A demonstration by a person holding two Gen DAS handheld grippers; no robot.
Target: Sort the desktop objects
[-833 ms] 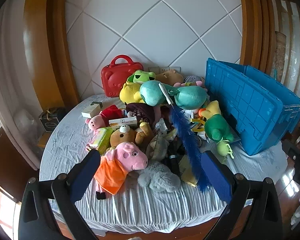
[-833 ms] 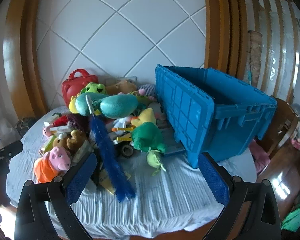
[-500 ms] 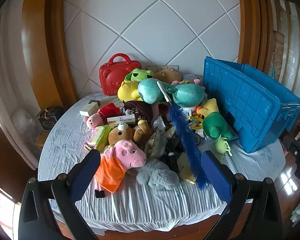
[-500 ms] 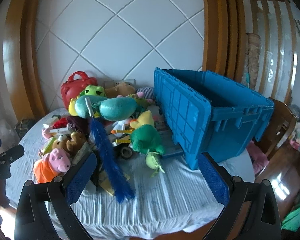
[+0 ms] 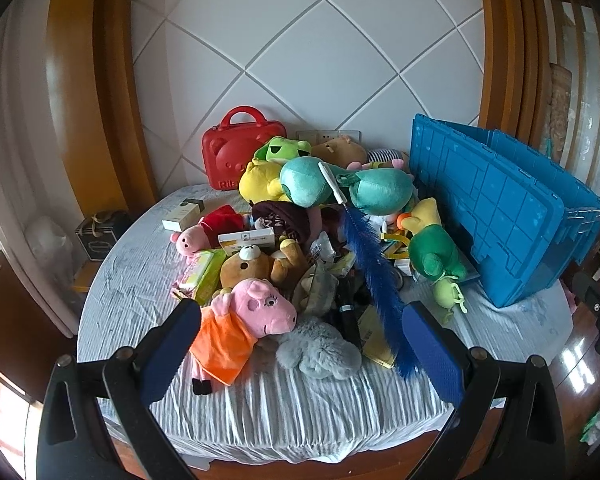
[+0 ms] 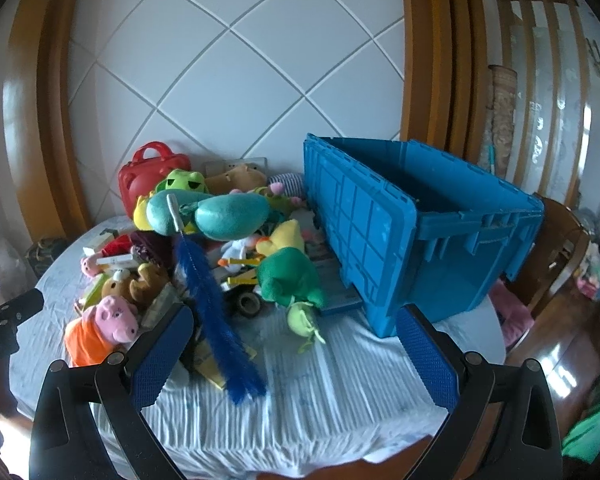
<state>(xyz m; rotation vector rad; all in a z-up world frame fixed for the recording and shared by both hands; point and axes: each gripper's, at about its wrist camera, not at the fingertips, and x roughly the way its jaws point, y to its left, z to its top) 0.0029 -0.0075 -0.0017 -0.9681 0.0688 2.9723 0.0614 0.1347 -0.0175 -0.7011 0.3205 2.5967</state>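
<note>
A heap of plush toys and small items covers a round table with a striped cloth (image 5: pixel 284 404). In the left wrist view a pink pig in orange (image 5: pixel 244 320), a grey plush (image 5: pixel 320 350), a brown bear (image 5: pixel 256 266) and a blue feather duster (image 5: pixel 374 276) lie nearest. A blue crate (image 5: pixel 496 208) stands at the right, open-topped in the right wrist view (image 6: pixel 420 232). My left gripper (image 5: pixel 300 344) is open and empty above the near table edge. My right gripper (image 6: pixel 296 356) is open and empty, in front of a green frog plush (image 6: pixel 290 280).
A red toy case (image 5: pixel 236 152) stands at the back against the tiled wall. Teal (image 5: pixel 340 188) and yellow (image 5: pixel 260 182) plushes top the heap. Small boxes (image 5: pixel 184 214) lie at the left. A wooden chair (image 6: pixel 560 256) stands beyond the crate. The left gripper shows at the right wrist view's left edge (image 6: pixel 4 320).
Both cameras have drawn slightly back and up from the table; the heap sits a little lower and smaller in view. Nothing on the table has moved.
</note>
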